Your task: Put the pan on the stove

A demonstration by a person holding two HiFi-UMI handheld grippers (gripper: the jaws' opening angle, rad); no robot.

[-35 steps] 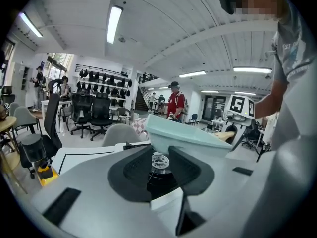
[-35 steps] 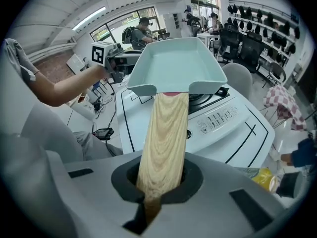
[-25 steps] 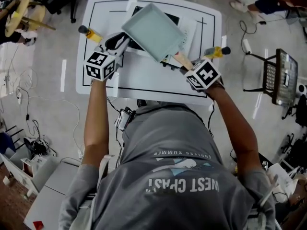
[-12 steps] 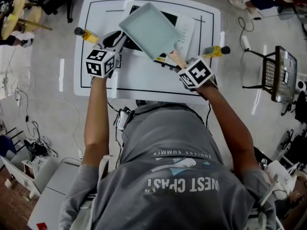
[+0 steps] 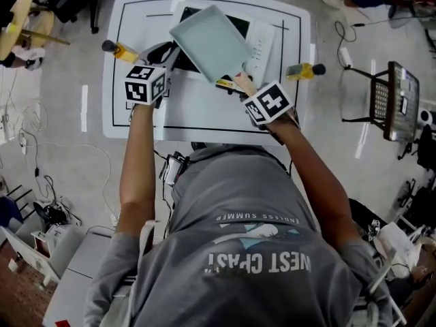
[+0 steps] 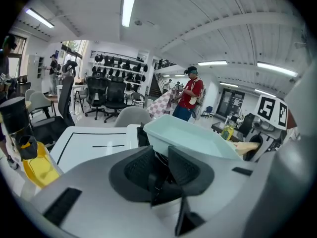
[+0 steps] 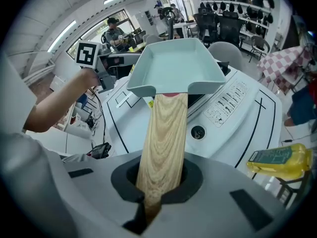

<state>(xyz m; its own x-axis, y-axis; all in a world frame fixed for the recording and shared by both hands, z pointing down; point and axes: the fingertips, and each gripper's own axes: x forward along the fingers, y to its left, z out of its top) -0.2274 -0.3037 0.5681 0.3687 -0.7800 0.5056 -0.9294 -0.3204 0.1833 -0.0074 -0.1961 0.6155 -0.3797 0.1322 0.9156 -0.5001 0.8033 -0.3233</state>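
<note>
A pale teal rectangular pan (image 5: pixel 208 43) with a wooden handle (image 5: pixel 240 82) hangs tilted above the black stove (image 5: pixel 236 24) on the white table (image 5: pixel 204 111). My right gripper (image 5: pixel 244 90) is shut on the handle (image 7: pixel 161 133), and the pan (image 7: pixel 178 66) stands straight ahead over the stove's white control panel (image 7: pixel 230 103). My left gripper (image 5: pixel 170 58) is at the pan's left corner. Its jaws look shut, with the pan's wall (image 6: pixel 190 138) just past the tips (image 6: pixel 161 165). Whether they pinch the pan I cannot tell.
One yellow bottle (image 5: pixel 119 50) lies at the table's left edge and another (image 5: pixel 303 70) at its right edge, also seen as a yellow bottle (image 7: pixel 280 160) near my right gripper. A metal chair frame (image 5: pixel 398 101) stands to the right. Office chairs and people fill the background.
The pan and my right gripper have shifted left and slightly farther over the table. My left gripper has stayed beside the pan's left corner.
</note>
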